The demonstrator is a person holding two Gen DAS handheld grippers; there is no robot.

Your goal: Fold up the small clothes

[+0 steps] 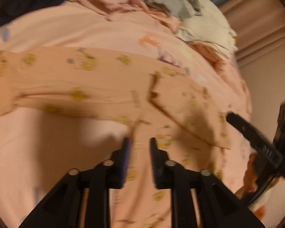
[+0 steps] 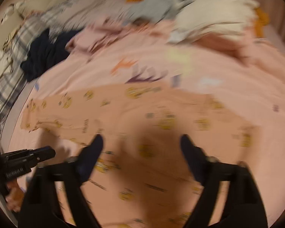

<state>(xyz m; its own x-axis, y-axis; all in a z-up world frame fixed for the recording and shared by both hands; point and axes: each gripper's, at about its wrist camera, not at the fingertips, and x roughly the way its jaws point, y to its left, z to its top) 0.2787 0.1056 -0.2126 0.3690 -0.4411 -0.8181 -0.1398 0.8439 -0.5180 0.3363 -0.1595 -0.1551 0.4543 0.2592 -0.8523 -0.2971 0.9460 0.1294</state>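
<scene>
My left gripper [image 1: 138,142] hangs half-spread and my right gripper [image 2: 141,140] wide, both empty; blurred, I might pinch the sheet [image 1: 47,152] under the pyjamas [image 1: 104,87] ahead.

left hand-held gripper [image 1: 139,142]: black, blue ribbed pads, silver pivots | right hand-held gripper [image 2: 141,139]: black

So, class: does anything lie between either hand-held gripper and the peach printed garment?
Nothing visible does. The left hand-held gripper and the right hand-held gripper are both open directly over the garment, spread on the pink sheet.
</scene>
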